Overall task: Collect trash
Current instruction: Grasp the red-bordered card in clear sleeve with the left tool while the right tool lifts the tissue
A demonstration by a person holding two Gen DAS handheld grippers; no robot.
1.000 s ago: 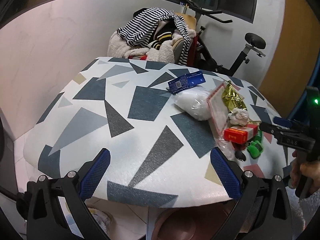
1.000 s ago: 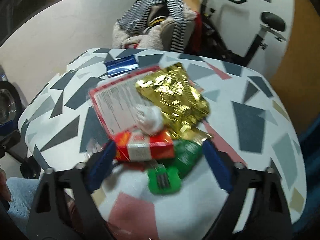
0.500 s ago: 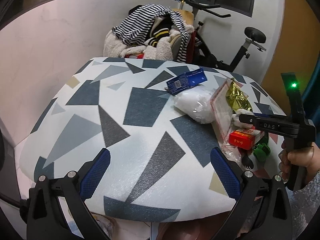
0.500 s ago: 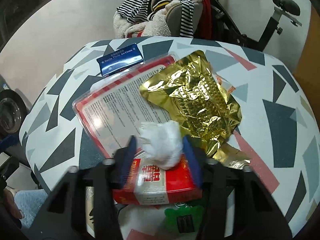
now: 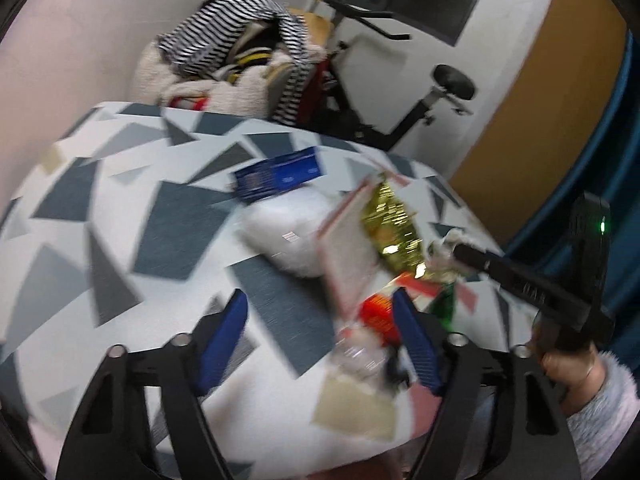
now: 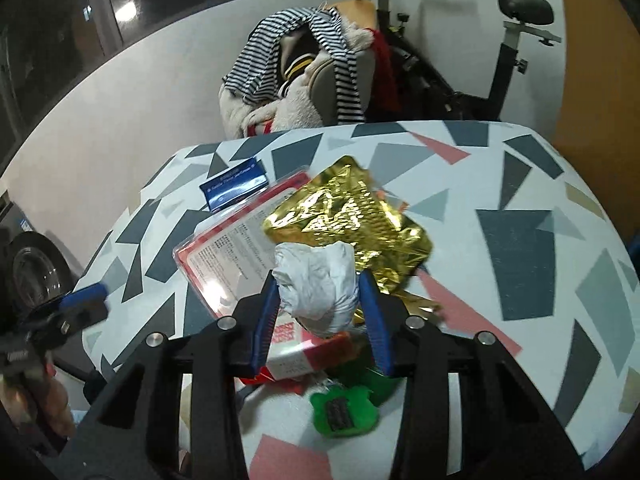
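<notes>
My right gripper (image 6: 320,314) is shut on a crumpled white tissue (image 6: 316,280), held a little above a red box (image 6: 304,356). Behind it lie a gold foil bag (image 6: 352,216) and a red-edged plastic package (image 6: 224,248). A green clip-like item (image 6: 344,412) sits at the near table edge. In the blurred left wrist view my left gripper (image 5: 320,320) hovers over the patterned table (image 5: 168,224), its jaws closing with only tablecloth between them. Its right finger (image 5: 416,344) is beside the red box (image 5: 376,312). The right gripper (image 5: 520,284) shows there at the right with the tissue (image 5: 442,246).
A blue carton (image 6: 234,186) and a white plastic bag (image 5: 288,232) lie farther back on the table. Beyond the far edge stand a chair piled with striped clothes (image 6: 304,64) and an exercise bike (image 6: 508,40). A hand and fuzzy sleeve (image 5: 592,396) hold the right gripper.
My right gripper closed on the tissue and raised it off the red box. My left gripper swung right toward the trash pile, and its jaws came closer together.
</notes>
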